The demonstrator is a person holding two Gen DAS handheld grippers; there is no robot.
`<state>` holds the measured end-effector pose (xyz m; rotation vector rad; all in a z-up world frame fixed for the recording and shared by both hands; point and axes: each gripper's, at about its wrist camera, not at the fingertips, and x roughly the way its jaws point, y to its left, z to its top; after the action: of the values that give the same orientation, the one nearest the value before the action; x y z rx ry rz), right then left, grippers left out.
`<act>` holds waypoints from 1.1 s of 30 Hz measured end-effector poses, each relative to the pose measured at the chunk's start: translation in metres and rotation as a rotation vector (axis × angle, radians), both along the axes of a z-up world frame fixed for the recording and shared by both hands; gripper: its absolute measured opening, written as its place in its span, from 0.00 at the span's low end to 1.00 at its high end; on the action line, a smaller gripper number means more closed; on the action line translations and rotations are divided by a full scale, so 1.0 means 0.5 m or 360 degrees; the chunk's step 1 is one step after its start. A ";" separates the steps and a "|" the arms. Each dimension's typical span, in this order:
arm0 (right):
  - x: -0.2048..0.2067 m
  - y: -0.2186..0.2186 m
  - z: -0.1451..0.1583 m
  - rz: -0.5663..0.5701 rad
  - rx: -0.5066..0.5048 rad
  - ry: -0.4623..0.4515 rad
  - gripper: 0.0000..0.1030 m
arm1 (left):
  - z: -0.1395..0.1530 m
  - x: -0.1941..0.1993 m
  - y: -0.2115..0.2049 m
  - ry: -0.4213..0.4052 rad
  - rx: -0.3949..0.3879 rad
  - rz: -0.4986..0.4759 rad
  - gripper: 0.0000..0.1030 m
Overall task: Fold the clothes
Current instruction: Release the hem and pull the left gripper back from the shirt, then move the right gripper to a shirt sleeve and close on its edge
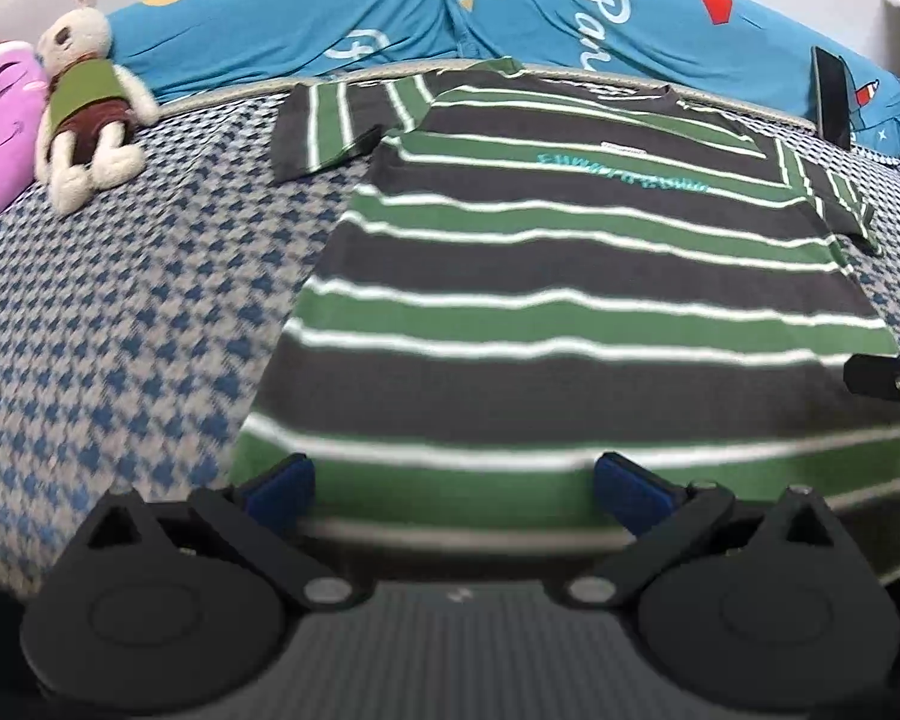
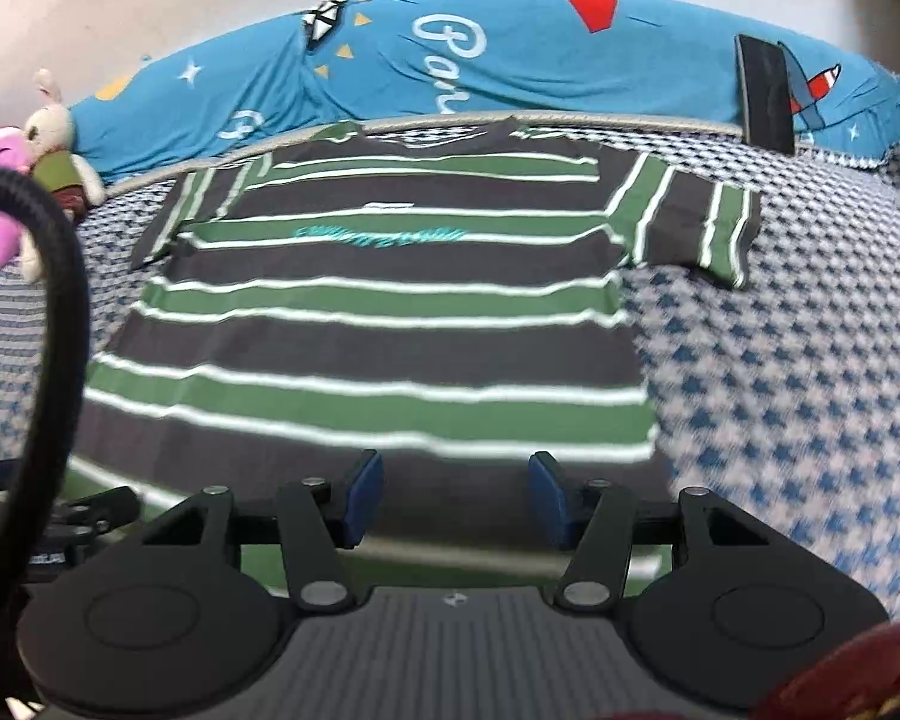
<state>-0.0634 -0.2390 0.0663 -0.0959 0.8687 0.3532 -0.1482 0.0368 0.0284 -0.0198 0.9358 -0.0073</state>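
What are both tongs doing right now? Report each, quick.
Left tongs: open, holding nothing, over the striped T-shirt's hem.
Right tongs: open, holding nothing, over the same hem.

One striped shirt [image 1: 570, 300], two plush toys [image 1: 90, 102]

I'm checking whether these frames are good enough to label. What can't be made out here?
- Shirt hem: both views, hidden behind the gripper bodies.
- Teal chest lettering: blurred, unreadable.
- Right gripper: cut off by the left view's edge.
- Dark slab on the blue bedding: too unclear to identify.
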 end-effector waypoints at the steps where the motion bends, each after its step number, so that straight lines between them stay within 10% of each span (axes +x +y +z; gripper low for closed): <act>1: 0.016 -0.004 0.001 -0.0023 -0.0007 0.0008 0.52 | 0.001 0.010 -0.002 0.0002 -0.0002 -0.0007 1.00; 33: 0.388 -0.234 -0.025 -0.0753 0.0262 0.0005 0.52 | 0.059 0.290 0.050 -0.0083 0.0025 -0.0041 1.00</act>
<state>0.1304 -0.3559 0.0536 0.2603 0.8338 -0.0198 -0.0033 0.0619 0.0578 0.0070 0.8837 -0.0242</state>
